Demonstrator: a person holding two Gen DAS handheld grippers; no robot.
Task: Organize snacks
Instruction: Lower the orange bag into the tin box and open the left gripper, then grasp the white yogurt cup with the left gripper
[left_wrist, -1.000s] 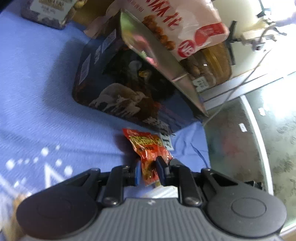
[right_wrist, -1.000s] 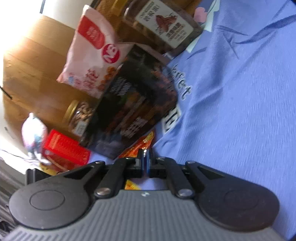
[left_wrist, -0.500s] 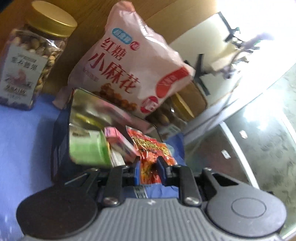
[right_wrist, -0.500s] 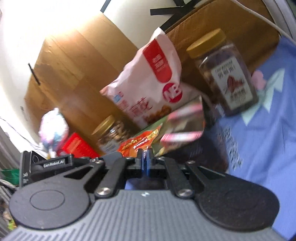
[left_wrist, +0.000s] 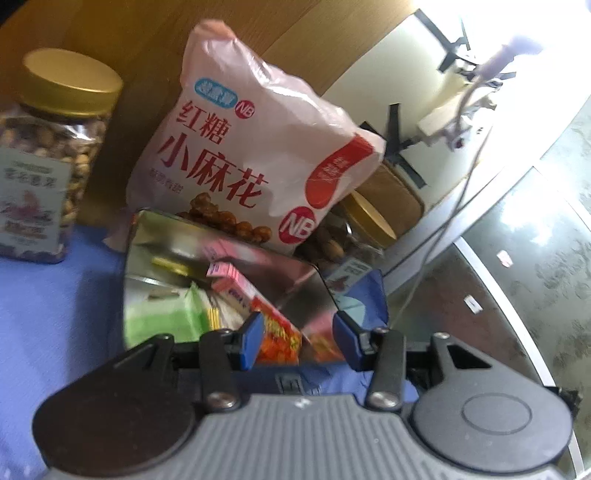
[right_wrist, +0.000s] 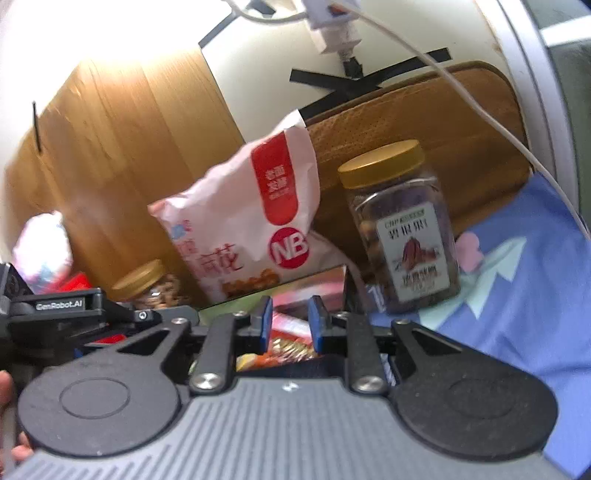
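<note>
An open metal tin (left_wrist: 221, 240) with a shiny inside stands on the blue cloth and holds a green packet (left_wrist: 162, 321), pink boxes (left_wrist: 232, 288) and a red-orange snack packet (left_wrist: 277, 339). My left gripper (left_wrist: 295, 338) is open just above the tin, the red packet lying between its blue pads, not gripped. My right gripper (right_wrist: 290, 326) is open over the same tin (right_wrist: 317, 284), with the red-orange packet (right_wrist: 288, 350) below it. The left gripper's body (right_wrist: 66, 310) shows at the left of the right wrist view.
A pink snack bag (left_wrist: 251, 162) leans behind the tin, also in the right wrist view (right_wrist: 255, 229). Gold-lidded nut jars stand at left (left_wrist: 48, 162) and right (left_wrist: 354, 232); another jar (right_wrist: 399, 229) is on the blue cloth (right_wrist: 517, 314). A wooden panel (right_wrist: 129, 147) stands behind.
The left gripper carried the red packet up from the cloth to the tin and opened, leaving it inside. The right gripper also rose to the tin and opened from shut.
</note>
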